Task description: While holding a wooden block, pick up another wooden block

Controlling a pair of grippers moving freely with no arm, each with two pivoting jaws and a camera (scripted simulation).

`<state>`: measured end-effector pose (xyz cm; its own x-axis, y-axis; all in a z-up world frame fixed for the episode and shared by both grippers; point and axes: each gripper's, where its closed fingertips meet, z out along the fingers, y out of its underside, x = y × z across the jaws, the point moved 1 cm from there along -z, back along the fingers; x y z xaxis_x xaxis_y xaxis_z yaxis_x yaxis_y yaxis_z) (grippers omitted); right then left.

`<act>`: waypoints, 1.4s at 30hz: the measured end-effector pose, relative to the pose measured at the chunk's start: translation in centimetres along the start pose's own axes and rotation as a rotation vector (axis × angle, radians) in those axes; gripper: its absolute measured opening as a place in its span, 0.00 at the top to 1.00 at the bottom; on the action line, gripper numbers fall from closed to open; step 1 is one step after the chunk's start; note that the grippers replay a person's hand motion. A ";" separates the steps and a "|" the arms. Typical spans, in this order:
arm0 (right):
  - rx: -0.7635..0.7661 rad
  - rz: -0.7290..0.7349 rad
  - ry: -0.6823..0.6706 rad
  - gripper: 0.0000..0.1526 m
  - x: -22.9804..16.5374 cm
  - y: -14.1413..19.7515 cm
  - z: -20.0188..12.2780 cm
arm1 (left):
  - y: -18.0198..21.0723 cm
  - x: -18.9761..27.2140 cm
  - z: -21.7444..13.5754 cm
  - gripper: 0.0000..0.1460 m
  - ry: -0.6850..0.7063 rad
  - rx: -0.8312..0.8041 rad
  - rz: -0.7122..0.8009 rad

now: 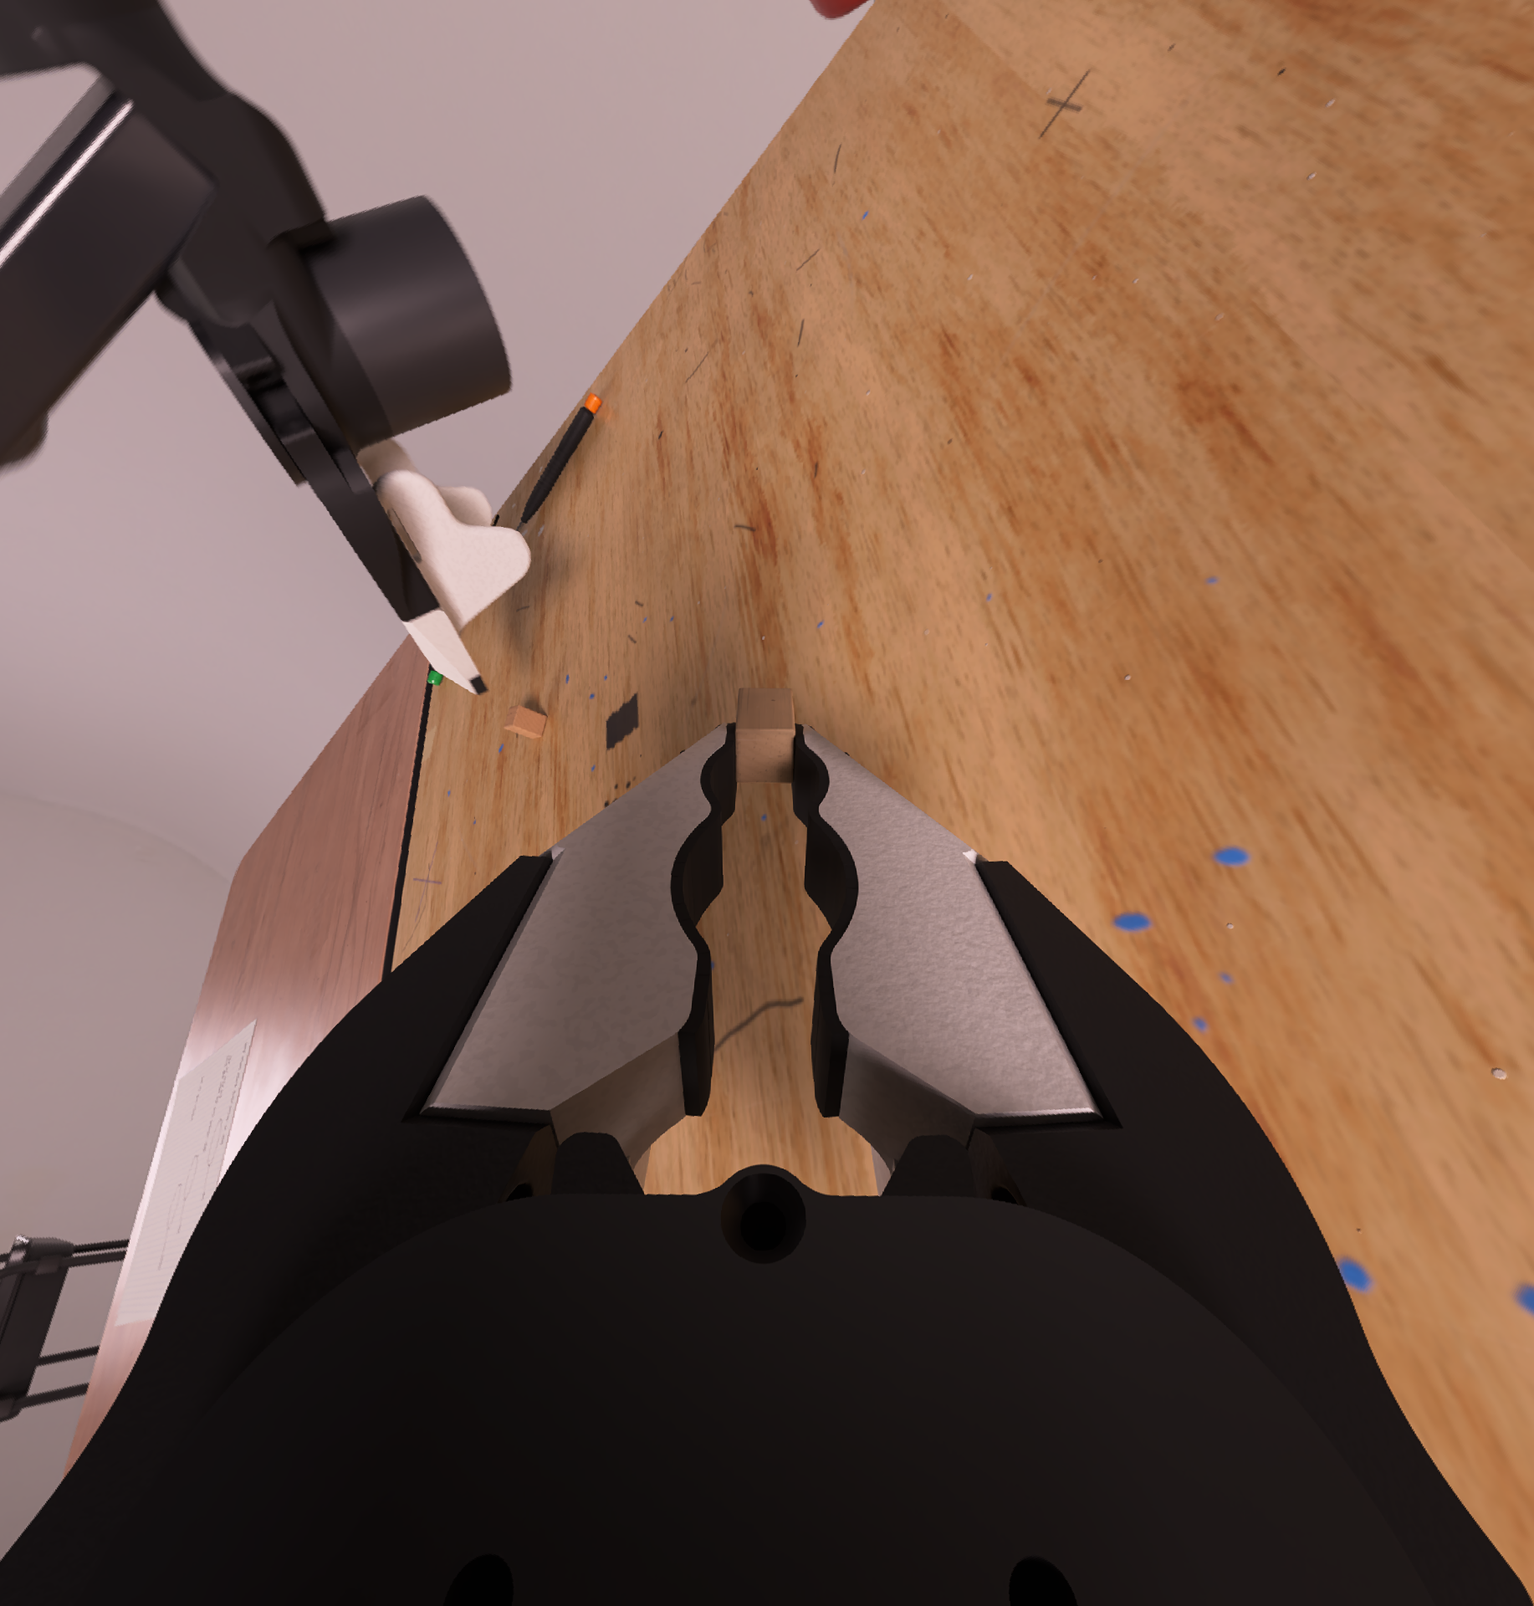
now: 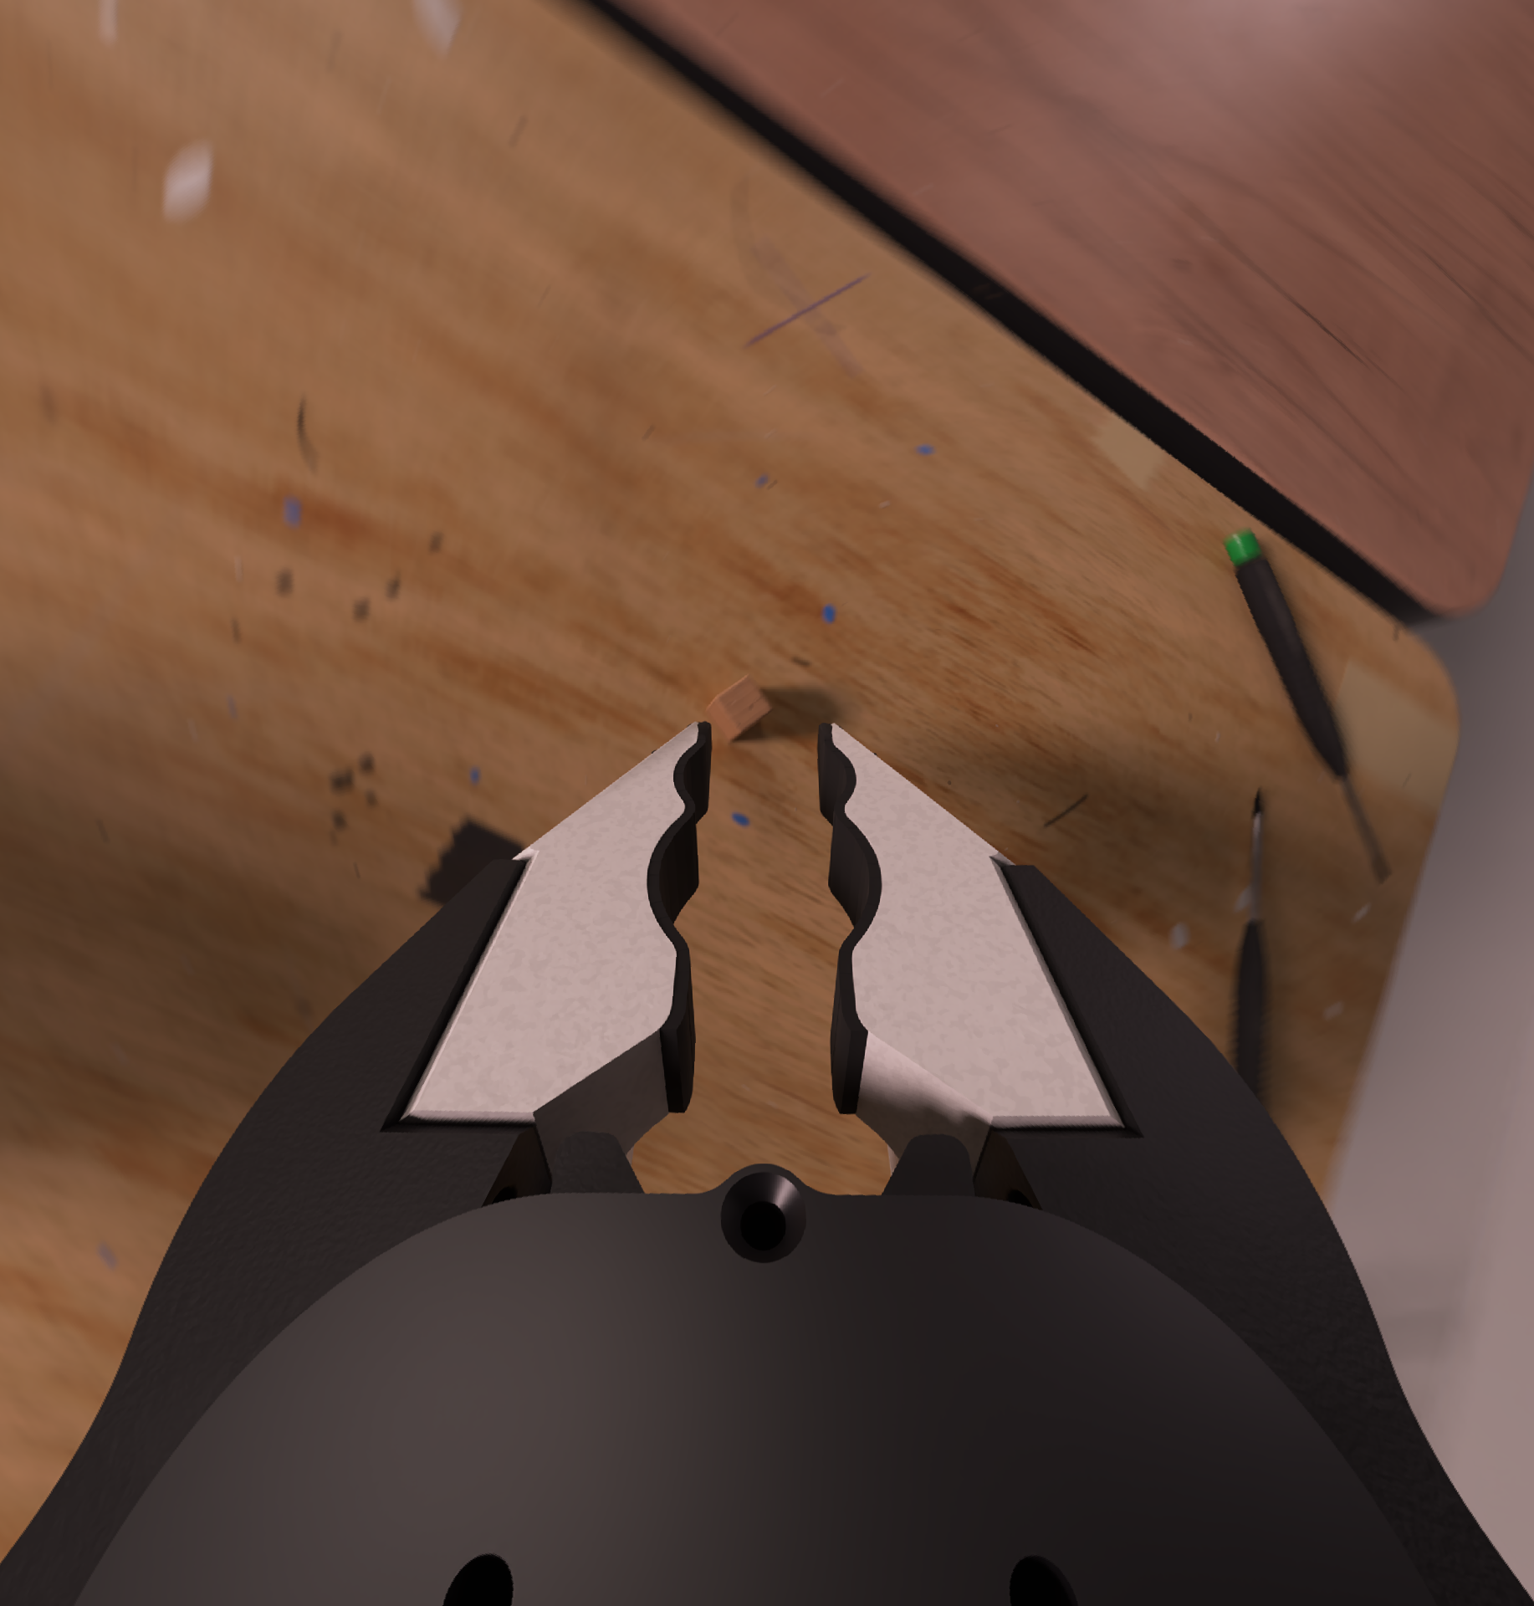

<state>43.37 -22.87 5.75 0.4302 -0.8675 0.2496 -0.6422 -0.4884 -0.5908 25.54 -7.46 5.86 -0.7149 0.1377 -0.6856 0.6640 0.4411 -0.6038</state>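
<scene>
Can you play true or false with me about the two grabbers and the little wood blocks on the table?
1. The left gripper is squeezing a wooden block between its fingertips. True.
2. The right gripper is already holding the second block. False: its jaws are open with nothing between them, and that block lies on the wooden table just past its tips.
3. A screwdriver with a green cap lies near the table's edge. True.
4. The second block is stacked on top of the held one. False: it sits alone on the table, apart from the held block.
5. The table is spotless. False: it has blue flecks and dark scratches.
</scene>
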 end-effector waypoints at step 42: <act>-0.146 -0.522 0.158 0.93 -0.9 3.5 -12.8 | 1.7 -4.2 -1.3 0.92 -0.200 -0.053 -0.203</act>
<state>32.61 -25.06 13.24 0.6211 -0.5051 0.5993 -0.4552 -0.8549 -0.2488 29.38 -6.17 8.26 -0.7707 -0.1336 -0.6231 0.4960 0.4880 -0.7182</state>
